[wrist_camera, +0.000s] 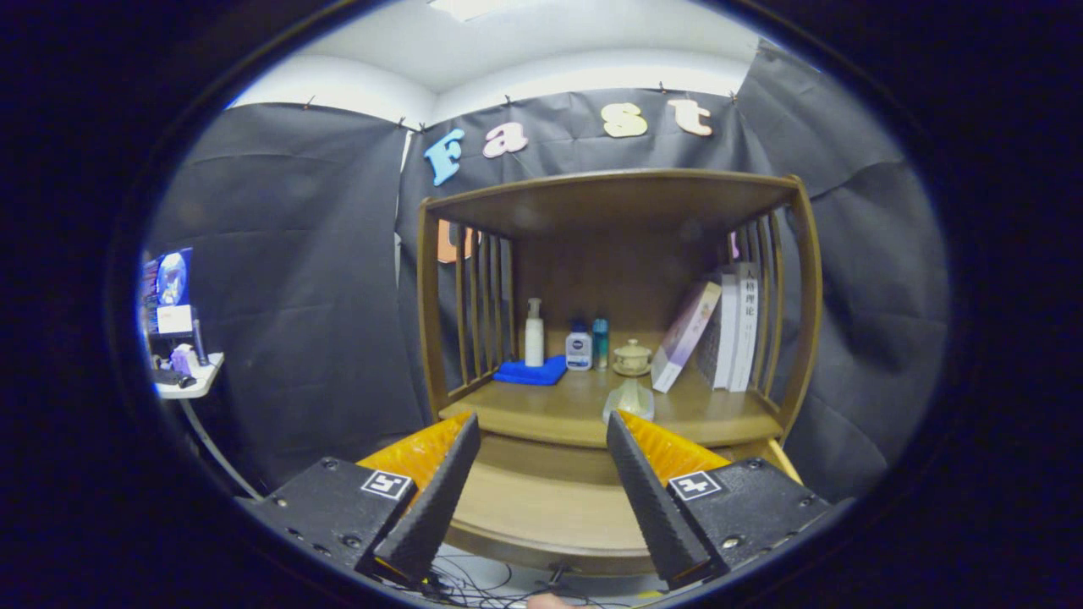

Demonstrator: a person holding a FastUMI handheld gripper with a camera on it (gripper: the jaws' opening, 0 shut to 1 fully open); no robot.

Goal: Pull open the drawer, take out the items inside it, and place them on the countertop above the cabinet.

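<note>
Below countertop front edge, drawer (541,507) sits between our fingers, front closed. Gripper (541,427) spread wide, holding nothing, tips at countertop (541,414) front edge. On countertop we see pale dish (629,399) near front, lidded jar (632,357) behind it, bottles (579,348) and blue cloth (531,372) toward left rear, books (719,330) against right rails.

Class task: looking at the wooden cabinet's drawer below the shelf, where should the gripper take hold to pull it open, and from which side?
No handle shows. With the open gripper in front, hook the drawer front's curved lower edge from below, then pull outward.
</note>
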